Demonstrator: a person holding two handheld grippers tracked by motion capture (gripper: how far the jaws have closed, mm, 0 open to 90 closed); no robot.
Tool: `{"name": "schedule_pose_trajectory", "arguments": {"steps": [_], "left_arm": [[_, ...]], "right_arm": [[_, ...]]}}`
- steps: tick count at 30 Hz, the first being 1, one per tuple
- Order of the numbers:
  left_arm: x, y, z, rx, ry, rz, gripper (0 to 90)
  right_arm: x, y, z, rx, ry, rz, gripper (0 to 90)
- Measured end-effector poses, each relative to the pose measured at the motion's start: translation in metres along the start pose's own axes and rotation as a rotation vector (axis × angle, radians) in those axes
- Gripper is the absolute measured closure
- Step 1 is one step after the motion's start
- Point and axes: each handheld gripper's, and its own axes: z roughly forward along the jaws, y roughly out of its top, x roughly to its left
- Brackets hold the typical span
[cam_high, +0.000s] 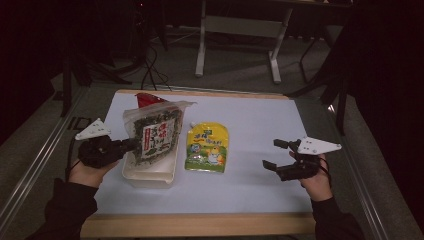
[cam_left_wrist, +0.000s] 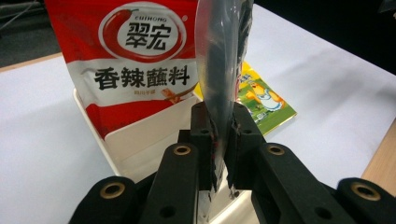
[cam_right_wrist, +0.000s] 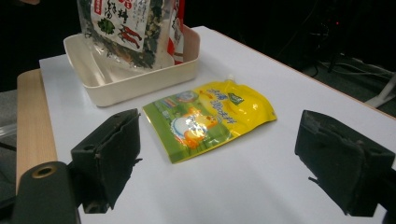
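Note:
My left gripper (cam_high: 131, 145) is shut on the edge of a clear bag of dark dried bits (cam_high: 153, 134), holding it upright over a cream tray (cam_high: 150, 176). In the left gripper view that bag (cam_left_wrist: 219, 60) stands edge-on between the jaws (cam_left_wrist: 219, 135). Behind it in the tray leans a red and white spice pouch (cam_left_wrist: 126, 56), its red tip (cam_high: 147, 99) peeking out at the back. A yellow and green spouted pouch (cam_high: 207, 148) lies flat on the white mat right of the tray. My right gripper (cam_high: 275, 154) stands open at the right, with the yellow pouch (cam_right_wrist: 210, 116) ahead of its jaws.
The white mat (cam_high: 260, 120) covers a wooden-edged table (cam_high: 200, 224). Metal rails run along both sides. A white table frame (cam_high: 240, 30) stands on the floor behind.

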Motion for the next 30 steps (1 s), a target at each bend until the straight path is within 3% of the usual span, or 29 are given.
{"name": "schedule_pose_trajectory", "arguments": {"steps": [2,11,16,18,26,30], "left_arm": [[0.004,-0.003,0.002,-0.001,-0.001,0.013,84.6],[0.016,-0.017,0.010,-0.016,-0.022,-0.014,84.6],[0.026,-0.032,0.009,-0.043,-0.046,-0.051,84.5],[0.034,-0.045,0.008,-0.069,-0.056,-0.098,84.6],[0.041,-0.056,0.008,-0.101,-0.038,-0.145,83.4],[0.040,-0.056,0.009,-0.103,-0.020,-0.151,75.9]], "right_arm": [[0.001,-0.001,0.000,0.000,0.000,0.001,14.0],[0.001,-0.001,0.001,0.008,0.003,-0.002,14.0],[0.002,-0.001,0.002,0.008,0.012,-0.008,13.9],[0.003,-0.001,0.003,0.012,0.015,-0.008,14.0],[0.003,-0.002,0.003,0.010,0.015,-0.011,14.0],[0.003,-0.002,0.003,0.006,0.015,-0.012,14.0]]}}
